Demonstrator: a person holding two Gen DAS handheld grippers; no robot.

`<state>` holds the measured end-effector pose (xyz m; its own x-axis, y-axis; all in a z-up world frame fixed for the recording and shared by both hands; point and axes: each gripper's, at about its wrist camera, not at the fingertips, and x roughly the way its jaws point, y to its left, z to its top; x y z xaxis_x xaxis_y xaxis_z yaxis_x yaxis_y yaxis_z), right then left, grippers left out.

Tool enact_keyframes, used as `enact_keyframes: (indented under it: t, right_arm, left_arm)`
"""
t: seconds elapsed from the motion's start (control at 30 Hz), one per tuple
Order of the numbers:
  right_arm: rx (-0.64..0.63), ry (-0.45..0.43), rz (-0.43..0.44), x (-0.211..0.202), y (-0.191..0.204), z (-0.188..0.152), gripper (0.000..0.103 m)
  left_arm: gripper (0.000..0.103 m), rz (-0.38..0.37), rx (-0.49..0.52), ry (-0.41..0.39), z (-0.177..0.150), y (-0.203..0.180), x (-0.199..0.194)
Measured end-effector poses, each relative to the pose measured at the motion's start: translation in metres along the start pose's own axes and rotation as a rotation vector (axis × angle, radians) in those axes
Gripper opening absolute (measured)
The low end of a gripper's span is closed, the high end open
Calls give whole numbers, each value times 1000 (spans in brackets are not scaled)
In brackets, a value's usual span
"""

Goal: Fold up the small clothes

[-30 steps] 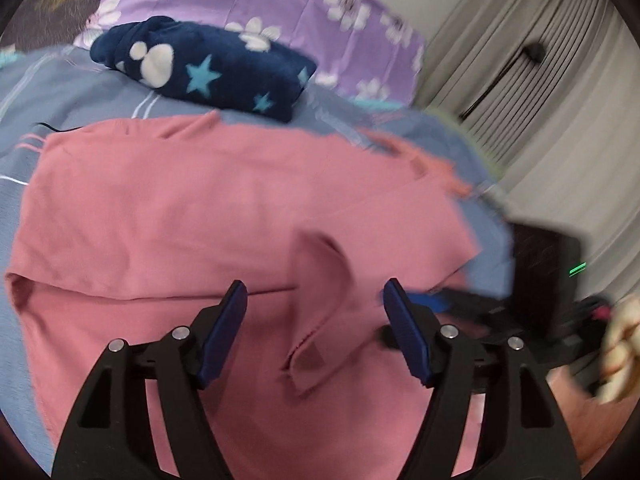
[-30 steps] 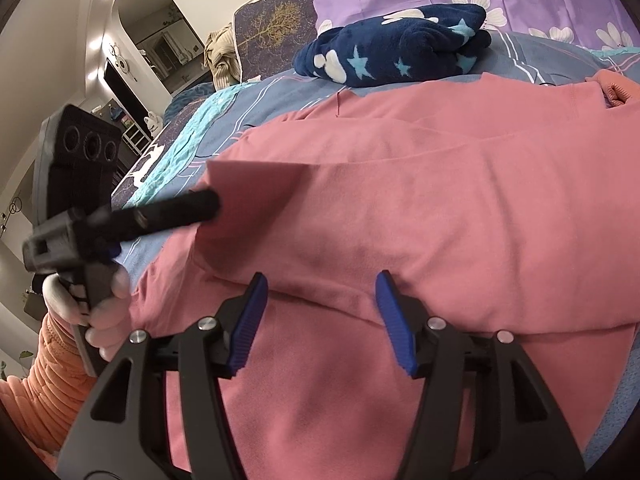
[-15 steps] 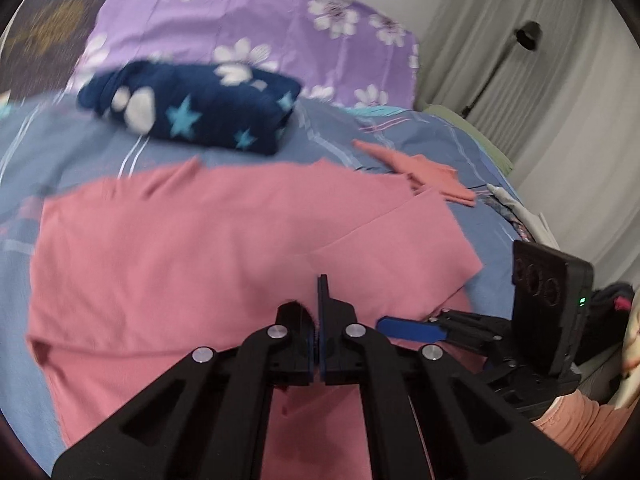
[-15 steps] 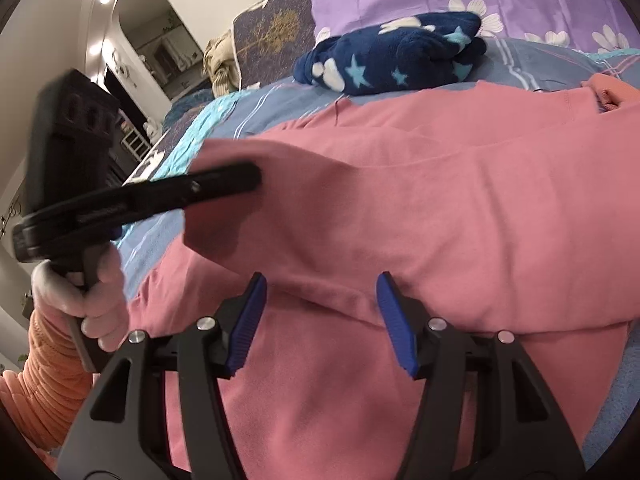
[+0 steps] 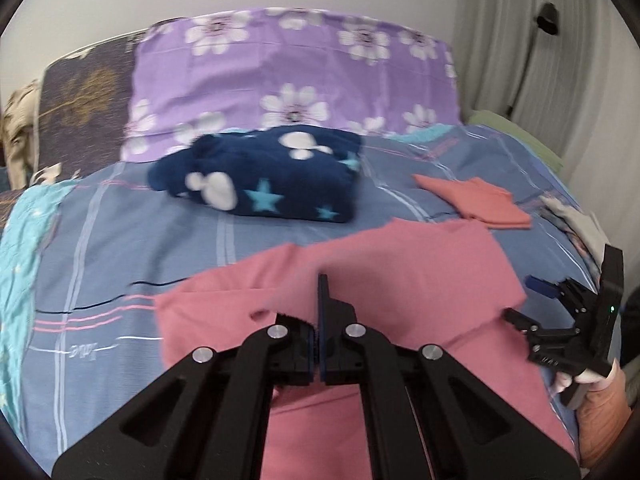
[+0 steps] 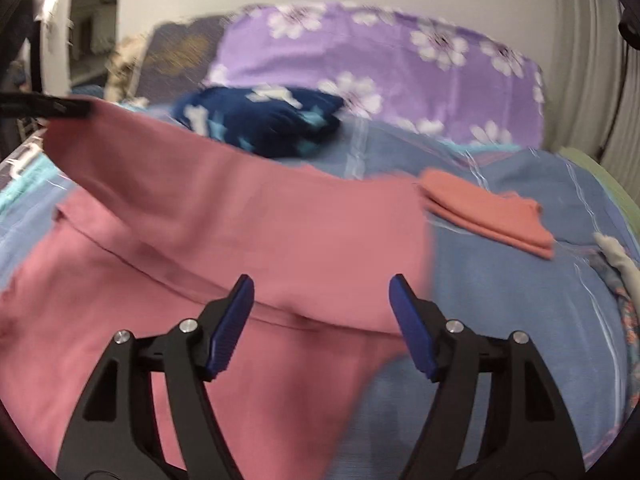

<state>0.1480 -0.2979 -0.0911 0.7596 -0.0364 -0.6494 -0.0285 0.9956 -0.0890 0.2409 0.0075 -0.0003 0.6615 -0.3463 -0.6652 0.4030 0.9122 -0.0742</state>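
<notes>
A pink garment (image 5: 408,264) lies spread on the bed, partly folded over itself. My left gripper (image 5: 321,300) is shut on a part of its edge and holds that part raised off the bed. In the right wrist view the left gripper (image 6: 60,107) shows at the upper left, with the pink garment (image 6: 240,216) hanging from it in a long sloping fold. My right gripper (image 6: 320,284) hovers just over the garment's near fold, its jaws opening and pressing on nothing. From the left wrist view the right gripper (image 5: 532,300) sits at the garment's right edge, held by a hand.
A folded navy blanket (image 5: 260,184) with stars lies behind the garment, before a purple flowered pillow (image 5: 300,72). A folded orange cloth (image 6: 488,212) rests at the right on the blue striped sheet (image 6: 500,288). Curtains (image 5: 560,60) hang at the right.
My left gripper shut on the pink garment's edge and rose with it, pulling the cloth up. My right gripper swung rightward and its jaws spread wider.
</notes>
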Motion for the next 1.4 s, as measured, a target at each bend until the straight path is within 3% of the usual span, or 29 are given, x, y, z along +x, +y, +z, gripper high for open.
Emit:
enact_keyframes:
  t: [0.2,0.37,0.43,0.5,0.63,0.8,0.87,0.9,1.0,1.03,1.07,1.17,1.2,1.3,1.33,1.4]
  right_arm:
    - [107,166,20,34,-35,-8,71]
    - [132,198,61,33,-40,-15,72]
    - [114,210,57,32,-37,-17,72]
    - [101,222,52,33,-37,-19,72]
    - [78,229,37,33,-35,-20,73]
    - [68,232,29,37,-32,-22,77]
    - [60,231,23,38,-31,-21,77]
    - [59,231,23,38,-30,-21,78]
    - [65,230,28,40,-31,-21,79]
    - [65,228,28,40,-31,-22,80]
    - [64,226,29,40,-31,-22,80]
    - [65,223,33,40,-31,-22,80]
    - [66,223,34,41,-32,-22,80]
    - [66,224,34,41,-31,-22,80]
    - [66,224,34,41,-31,-22,80]
    - [67,226,36,42,-31,-23,80]
  left_arm:
    - [1,67,-33,11,3,33,-3]
    - [1,100,-79,41,-13,59,9]
    - [2,177,-64,97,-27,71,31]
    - [3,208,-79,149,-41,84,47]
    - [5,223,-180,162,-59,114,49]
    - [14,165,-217,140,-64,121,44]
    - [36,148,-216,145,-63,116,50]
    - [40,145,-214,152,-62,115,56]
    - [39,174,-209,202,-61,113,78]
    - [25,188,-209,200,-60,113,81]
    - [6,188,-202,175,-58,110,79]
    - [7,183,-167,35,-51,96,56]
    - [7,215,-142,-1,-50,92,50]
    - [7,455,-95,-51,-47,89,40]
    - [8,468,-111,-64,-48,90,37]
    - [12,384,-177,-89,-52,87,27]
